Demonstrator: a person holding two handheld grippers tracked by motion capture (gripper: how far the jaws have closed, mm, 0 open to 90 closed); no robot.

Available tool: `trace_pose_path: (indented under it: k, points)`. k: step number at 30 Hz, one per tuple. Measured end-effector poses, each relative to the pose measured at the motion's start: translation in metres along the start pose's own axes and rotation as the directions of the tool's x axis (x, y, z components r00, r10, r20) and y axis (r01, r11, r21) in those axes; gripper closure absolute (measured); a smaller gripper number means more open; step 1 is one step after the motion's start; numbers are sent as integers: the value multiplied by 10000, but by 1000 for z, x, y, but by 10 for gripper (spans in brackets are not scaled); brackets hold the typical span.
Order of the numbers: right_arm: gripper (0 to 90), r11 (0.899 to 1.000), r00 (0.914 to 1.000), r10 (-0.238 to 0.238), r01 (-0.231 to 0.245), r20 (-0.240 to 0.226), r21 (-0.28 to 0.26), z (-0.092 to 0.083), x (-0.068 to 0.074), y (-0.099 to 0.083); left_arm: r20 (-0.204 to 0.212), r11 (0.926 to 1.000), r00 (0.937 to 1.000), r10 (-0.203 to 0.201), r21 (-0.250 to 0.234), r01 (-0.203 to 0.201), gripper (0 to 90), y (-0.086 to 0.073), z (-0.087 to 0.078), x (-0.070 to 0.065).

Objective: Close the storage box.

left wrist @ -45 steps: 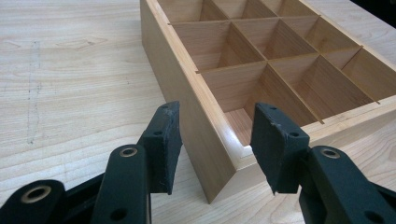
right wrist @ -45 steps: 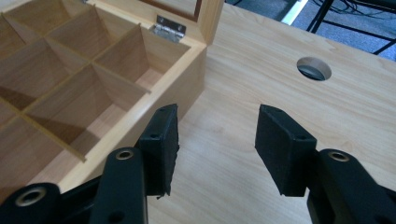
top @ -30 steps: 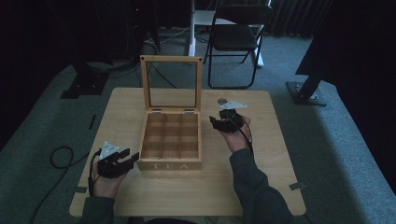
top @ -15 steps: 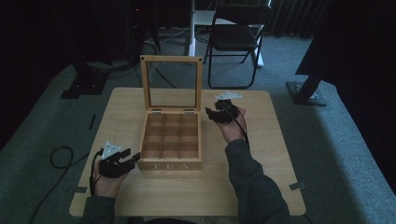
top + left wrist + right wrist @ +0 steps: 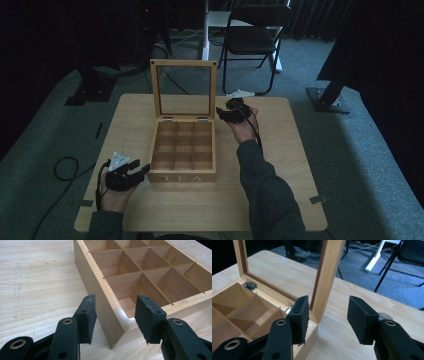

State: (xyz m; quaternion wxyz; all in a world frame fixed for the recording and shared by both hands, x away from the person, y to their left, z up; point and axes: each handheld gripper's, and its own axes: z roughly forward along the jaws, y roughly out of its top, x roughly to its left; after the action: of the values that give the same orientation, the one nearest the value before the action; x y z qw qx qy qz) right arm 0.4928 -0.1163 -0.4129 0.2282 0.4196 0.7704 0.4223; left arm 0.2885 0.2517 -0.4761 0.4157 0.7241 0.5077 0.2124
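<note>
High view: box [image 5: 183, 159] sits mid-table, its lid [image 5: 184, 90] upright at the far edge, hinged along the back wall. Right gripper [image 5: 223, 114] hovers just beside the lid's right edge at hinge level, nearer the lid than the left gripper [image 5: 141, 171], which sits at the box's near left corner.

Left gripper view: jaws stand apart and straddle that corner of the box [image 5: 110, 312]; pads clear of the wood, nothing gripped.

Right gripper view: jaws stand apart, empty. The lid's right stile [image 5: 327, 277] rises between them, closer to the left pad [image 5: 300, 315], its long axis vertical. Judgement: closing the lid looks like the work in hand, and the right gripper is placed to take the stile.
</note>
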Motion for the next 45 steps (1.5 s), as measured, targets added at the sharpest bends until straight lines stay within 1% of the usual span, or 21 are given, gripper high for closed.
trace_pose_path:
  k: [4, 5, 8, 9, 10, 12, 14, 15, 17, 20, 22, 23, 25, 28, 32, 34, 35, 37, 39, 42, 45]
  points:
    - [518, 9998, 9998, -178, 178, -68, -36, 6, 3, 10, 11, 9999, 10000, 69, 76, -69, 518, 0, 1, -1]
    - [517, 9997, 9997, -229, 229, -94, -23, 11, 3, 14, 1, 9999, 10000, 65, 96, -65, 518, -1, 1, -2]
    - [517, 9998, 9997, -214, 214, -101, -11, 13, 2, 15, -18, 9998, 9999, 124, 130, -123, 518, -1, 0, -3]
    - [522, 9999, 9999, -74, 72, -123, -137, 20, 0, 20, 2, 9996, 9997, 233, 169, -233, 518, -1, -1, -5]
    - [521, 9999, 9999, 25, -27, -139, -148, 22, -1, 21, 16, 9994, 9996, 274, 191, -274, 518, -1, -2, -5]
    - [521, 9997, 9997, 227, -228, -84, -59, 28, -4, 24, 59, 9994, 9996, 278, 217, -280, 518, 0, -1, -6]
    - [515, 9995, 9995, 299, -299, -50, -43, 31, -5, 28, 94, 9992, 9994, 329, 235, -331, 518, 0, -1, -7]
    - [509, 9995, 9996, 273, -274, -68, -153, 33, -5, 30, 117, 9991, 9993, 361, 223, -364, 518, 0, 0, -7]
    - [500, 9996, 9996, 281, -281, -47, -74, 36, -5, 35, 175, 9988, 9990, 414, 235, -418, 518, 1, 1, -9]
    - [500, 9999, 9999, 102, -102, -46, -19, 41, -3, 44, 213, 9987, 9989, 426, 256, -432, 518, 0, 2, -10]
    - [492, 9999, 10000, 81, -82, -53, -82, 44, -1, 50, 225, 9988, 9989, 406, 268, -412, 518, 0, 2, -11]
    - [492, 10000, 10000, 12, -12, 80, -86, 46, 0, 52, 228, 9988, 9990, 392, 271, -398, 518, 0, 2, -10]
    - [494, 9997, 9997, 214, -214, 73, 88, 50, -1, 55, 237, 9991, 9991, 342, 236, -348, 518, -1, 1, -10]
    - [495, 9996, 9997, 219, -221, 113, 194, 57, -1, 57, 234, 9993, 9993, 297, 222, -302, 518, -2, 0, -9]
    - [485, 9988, 9989, 456, -453, -144, 191, 64, -4, 60, 221, 9992, 9992, 319, 245, -324, 518, -2, -1, -9]
    - [490, 9976, 9972, 666, -659, -353, 202, 65, -7, 60, 241, 9993, 9992, 305, 209, -310, 518, -2, 0, -9]
    - [503, 9960, 9948, 883, -875, -506, 188, 64, -8, 60, 229, 9992, 9993, 303, 271, -310, 518, -3, 2, -9]
    - [530, 9948, 9926, 1013, -1008, -673, 108, 60, -10, 60, 200, 9991, 9994, 285, 298, -291, 518, -3, 4, -9]
    - [558, 9971, 9945, 762, -762, -722, 31, 55, -11, 60, 213, 9992, 9994, 258, 305, -264, 518, -3, 5, -10]
    - [570, 9974, 9939, 700, -713, -850, -117, 50, -11, 59, 215, 9991, 9993, 291, 311, -297, 518, -2, 7, -11]
    - [582, 9990, 9966, 290, -316, -770, -323, 43, -6, 56, 197, 9987, 9992, 360, 346, -367, 518, -1, 8, -11]
